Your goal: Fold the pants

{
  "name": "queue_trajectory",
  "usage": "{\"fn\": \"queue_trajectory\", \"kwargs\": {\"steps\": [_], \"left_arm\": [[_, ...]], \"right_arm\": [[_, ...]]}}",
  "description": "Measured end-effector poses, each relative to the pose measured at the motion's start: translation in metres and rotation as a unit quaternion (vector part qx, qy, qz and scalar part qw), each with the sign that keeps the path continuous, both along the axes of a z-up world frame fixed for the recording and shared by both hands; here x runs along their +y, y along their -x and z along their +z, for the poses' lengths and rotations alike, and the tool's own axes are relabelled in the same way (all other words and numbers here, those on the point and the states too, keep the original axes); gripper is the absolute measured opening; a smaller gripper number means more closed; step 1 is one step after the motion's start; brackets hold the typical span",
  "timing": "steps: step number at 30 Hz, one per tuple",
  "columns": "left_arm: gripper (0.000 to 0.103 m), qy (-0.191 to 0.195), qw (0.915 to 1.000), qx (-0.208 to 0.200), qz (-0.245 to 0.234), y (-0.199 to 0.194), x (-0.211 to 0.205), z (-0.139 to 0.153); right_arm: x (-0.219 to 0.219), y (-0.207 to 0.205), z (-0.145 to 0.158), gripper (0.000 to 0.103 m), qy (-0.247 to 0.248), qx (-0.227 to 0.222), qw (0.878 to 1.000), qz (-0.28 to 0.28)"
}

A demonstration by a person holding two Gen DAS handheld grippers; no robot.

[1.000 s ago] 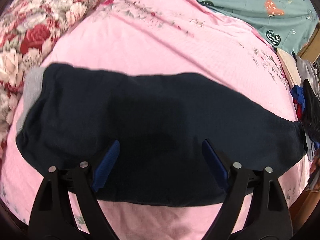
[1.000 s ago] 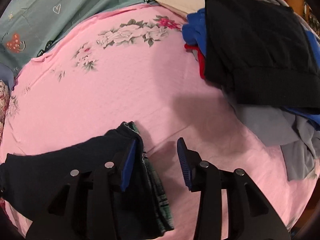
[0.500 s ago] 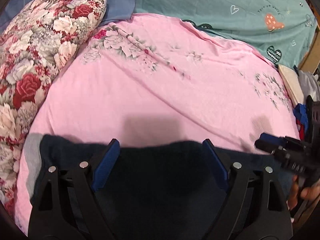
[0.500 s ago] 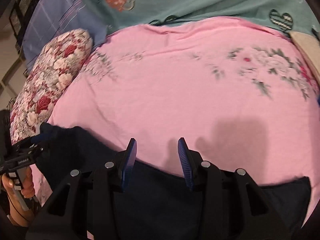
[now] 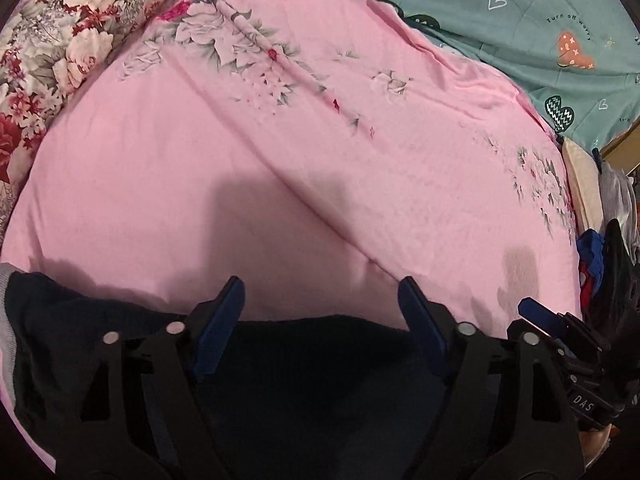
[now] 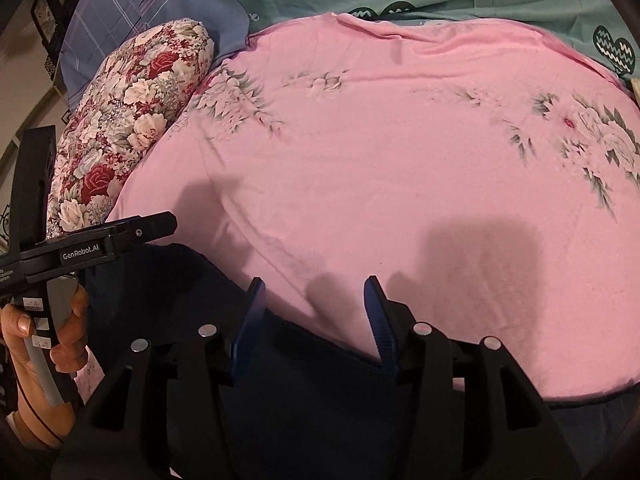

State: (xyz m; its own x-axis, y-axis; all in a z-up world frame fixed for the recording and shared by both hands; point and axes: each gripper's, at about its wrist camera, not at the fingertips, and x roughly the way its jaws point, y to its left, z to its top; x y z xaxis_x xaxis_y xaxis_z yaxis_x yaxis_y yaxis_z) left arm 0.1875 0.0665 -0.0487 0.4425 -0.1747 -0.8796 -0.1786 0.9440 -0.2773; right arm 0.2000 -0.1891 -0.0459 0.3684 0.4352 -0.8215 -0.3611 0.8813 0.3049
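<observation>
Dark pants (image 5: 320, 380) stretched sideways along the near edge of the pink bedsheet (image 5: 280, 160), long axis left to right, grey waistband (image 5: 6, 320) probably at the left end. Left gripper (image 5: 320, 300) just closing, right gripper (image 6: 316, 304) just opening; both parted over the cloth, gripping nothing.

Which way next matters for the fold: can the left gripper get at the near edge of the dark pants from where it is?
Probably yes. The left gripper hangs open right over the pants, its jaws having just been closing, with nothing between them and nothing in the way; the right gripper sits off to the side.
</observation>
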Motion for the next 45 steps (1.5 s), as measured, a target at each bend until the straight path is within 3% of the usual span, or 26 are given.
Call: {"fn": "queue_trajectory", "kwargs": {"steps": [3, 8, 12, 18, 24, 28, 32, 34, 40, 45], "left_arm": [[0.035, 0.001, 0.9995, 0.031, 0.001, -0.003, -0.004, -0.01], [0.022, -0.028, 0.9992, 0.025, -0.014, 0.012, -0.014, -0.005], [0.022, -0.049, 0.9978, 0.006, -0.043, 0.039, -0.022, 0.005], [0.025, -0.019, 0.9993, 0.007, -0.031, 0.063, -0.008, 0.001], [0.025, -0.006, 0.9996, -0.002, -0.027, 0.073, -0.002, 0.003], [0.026, 0.006, 0.9997, 0.001, -0.024, 0.073, 0.0, 0.0], [0.026, 0.01, 0.9997, -0.004, -0.021, 0.077, 0.002, 0.002], [0.033, 0.005, 0.9998, 0.0, -0.019, 0.081, 0.005, 0.001], [0.037, -0.002, 0.9999, 0.011, 0.003, 0.089, 0.023, -0.008], [0.037, 0.002, 1.0, 0.005, -0.001, 0.092, 0.026, -0.01]], "right_arm": [[-0.005, 0.0, -0.001, 0.052, -0.005, 0.004, 1.0, -0.005], [-0.007, 0.005, 0.001, 0.053, -0.018, 0.007, 1.0, -0.003], [-0.008, 0.01, 0.006, 0.053, -0.027, 0.003, 1.0, 0.003], [-0.004, 0.009, 0.01, 0.053, -0.029, 0.002, 1.0, 0.012], [0.033, 0.008, 0.006, 0.053, -0.051, 0.038, 0.995, 0.078], [0.067, 0.024, 0.004, 0.053, 0.023, -0.004, 0.991, 0.132], [0.091, 0.028, -0.016, 0.053, 0.065, 0.001, 0.983, 0.171], [0.104, 0.031, -0.022, 0.053, 0.089, -0.008, 0.979, 0.185], [0.127, 0.037, -0.02, 0.053, 0.112, -0.035, 0.97, 0.214], [0.136, 0.032, -0.018, 0.053, 0.106, -0.038, 0.969, 0.219]]}}
